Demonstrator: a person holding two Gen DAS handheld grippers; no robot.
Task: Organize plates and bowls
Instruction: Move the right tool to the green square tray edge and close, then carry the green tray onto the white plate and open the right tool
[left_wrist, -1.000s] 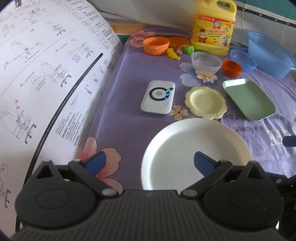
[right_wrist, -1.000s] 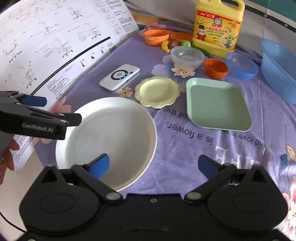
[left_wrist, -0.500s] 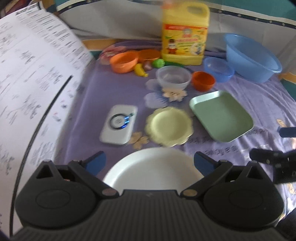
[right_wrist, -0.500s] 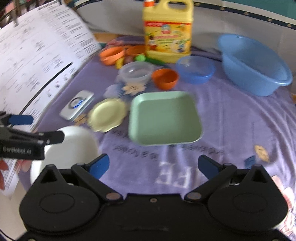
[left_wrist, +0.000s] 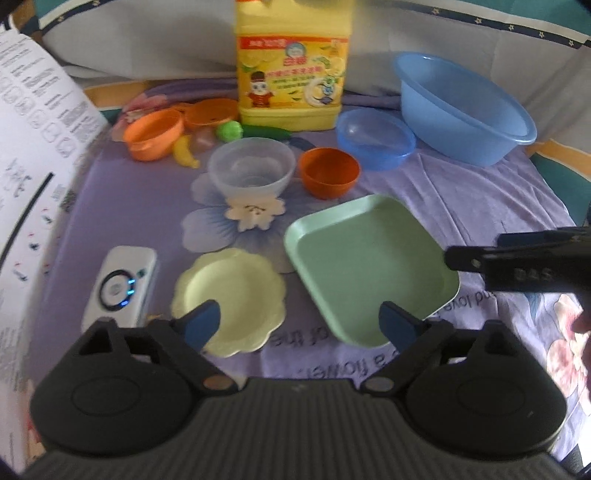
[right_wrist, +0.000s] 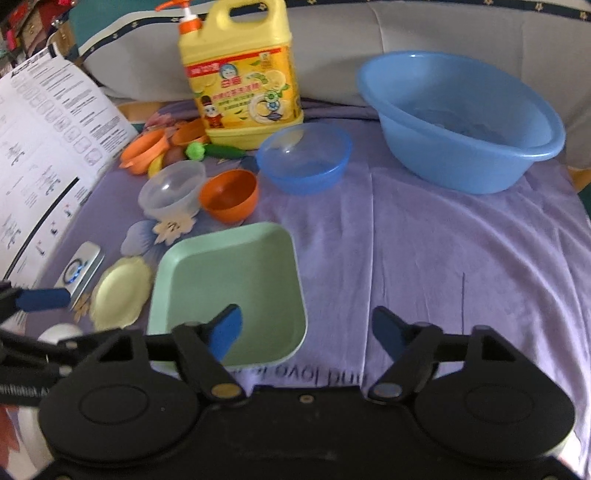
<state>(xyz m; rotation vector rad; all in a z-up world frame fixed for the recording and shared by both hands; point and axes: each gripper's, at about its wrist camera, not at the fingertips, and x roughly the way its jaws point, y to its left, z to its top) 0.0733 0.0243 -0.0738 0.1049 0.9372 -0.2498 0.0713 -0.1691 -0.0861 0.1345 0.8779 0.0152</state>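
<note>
Left wrist view shows the left gripper (left_wrist: 299, 325) hanging over the gap between the yellow scalloped plate (left_wrist: 231, 299) and the green square plate (left_wrist: 369, 266), its jaws spread but just closing somewhat, with nothing pinched between them. In the right wrist view the right gripper (right_wrist: 306, 330) is likewise spread with nothing in it, its jaws also just narrowing, poised over the near right corner of the green square plate and the purple cloth (right_wrist: 461, 258). The step in hand looks like an approach to that plate; the next move probably calls for lowering one finger over its raised rim and the other outside it before closing. The plate is shallow, pale green, with rounded corners, lying flat near the middle of the cloth, just beside the yellow plate, with the orange bowl (left_wrist: 328, 171) and clear bowl (left_wrist: 251, 166) behind it.
</note>
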